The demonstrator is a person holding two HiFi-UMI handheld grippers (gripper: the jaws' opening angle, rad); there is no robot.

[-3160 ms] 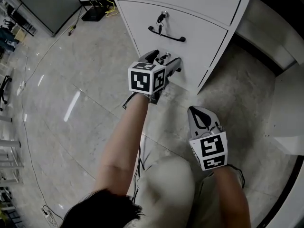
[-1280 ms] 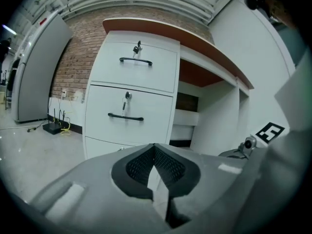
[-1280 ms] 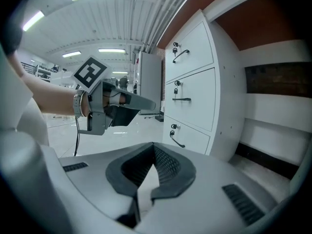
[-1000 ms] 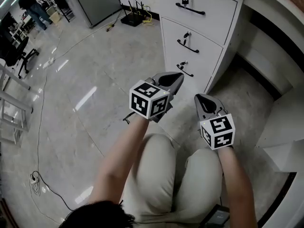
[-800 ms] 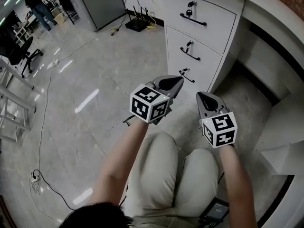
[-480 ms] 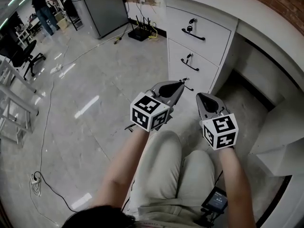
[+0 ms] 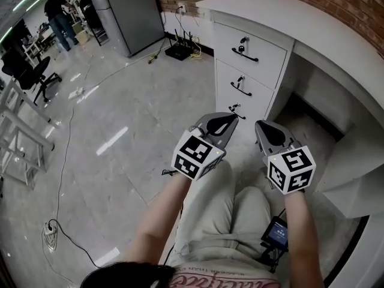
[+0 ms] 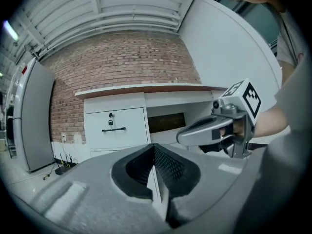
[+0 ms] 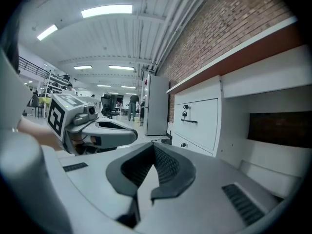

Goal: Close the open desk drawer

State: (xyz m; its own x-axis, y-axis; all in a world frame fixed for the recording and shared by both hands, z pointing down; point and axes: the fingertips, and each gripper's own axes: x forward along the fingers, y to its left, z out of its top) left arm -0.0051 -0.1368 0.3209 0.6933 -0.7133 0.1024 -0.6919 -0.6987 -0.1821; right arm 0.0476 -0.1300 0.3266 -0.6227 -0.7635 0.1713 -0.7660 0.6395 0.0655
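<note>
Drawers (image 7: 264, 59) all look flush w/ desk (image 7: 324, 38), so closing seems done. L gripper (image 7: 232, 119) & R gripper (image 7: 260, 126) both pinched together, empty. Next: just back off.

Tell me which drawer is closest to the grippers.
The bottom drawer, lowest of three: its handle peeks just beyond the left gripper, while the middle drawer and top drawer sit farther up.

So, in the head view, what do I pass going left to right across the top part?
black office chair → tall grey cabinet → black router → top drawer
</note>
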